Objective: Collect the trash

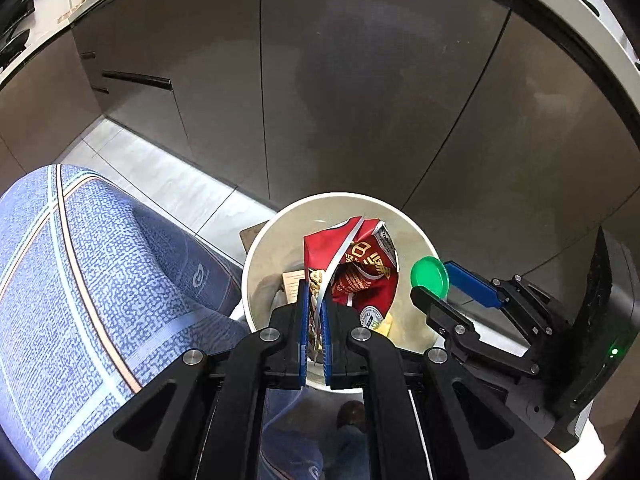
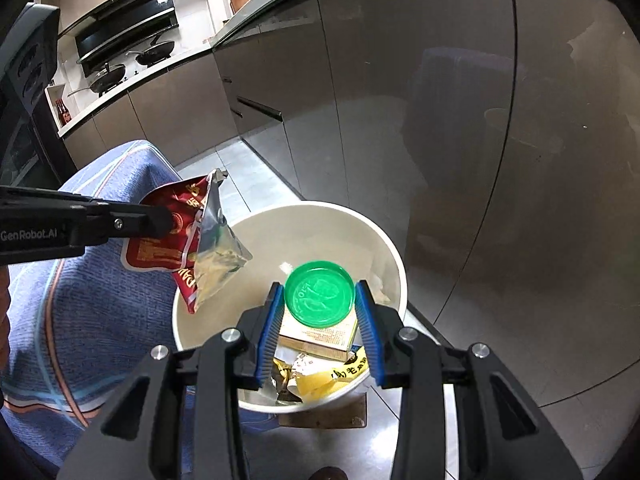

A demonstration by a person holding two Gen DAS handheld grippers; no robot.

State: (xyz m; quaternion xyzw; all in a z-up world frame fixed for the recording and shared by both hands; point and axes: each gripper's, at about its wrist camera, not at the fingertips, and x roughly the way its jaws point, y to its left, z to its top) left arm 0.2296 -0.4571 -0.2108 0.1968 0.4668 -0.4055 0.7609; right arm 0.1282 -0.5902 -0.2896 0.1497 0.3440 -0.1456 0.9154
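Observation:
A white round trash bin (image 1: 256,264) (image 2: 384,248) stands on the floor by the cabinets. My left gripper (image 1: 316,292) is shut on a red snack bag (image 1: 360,268), holding it over the bin's rim; the bag (image 2: 168,240) hangs at the bin's left edge in the right wrist view. My right gripper (image 2: 320,292) is shut on a green round lid (image 2: 320,294) and holds it above the bin's inside. In the left wrist view the lid (image 1: 430,276) sits at the bin's right rim. A small box (image 2: 316,336) and yellow wrappers (image 2: 320,384) lie in the bin.
Dark grey cabinet fronts (image 1: 360,80) rise right behind the bin. A blue patterned cloth (image 1: 80,280) covers a bulky surface to the left. A grey tiled floor (image 2: 248,168) runs between them. A stove with pans (image 2: 120,68) is far left.

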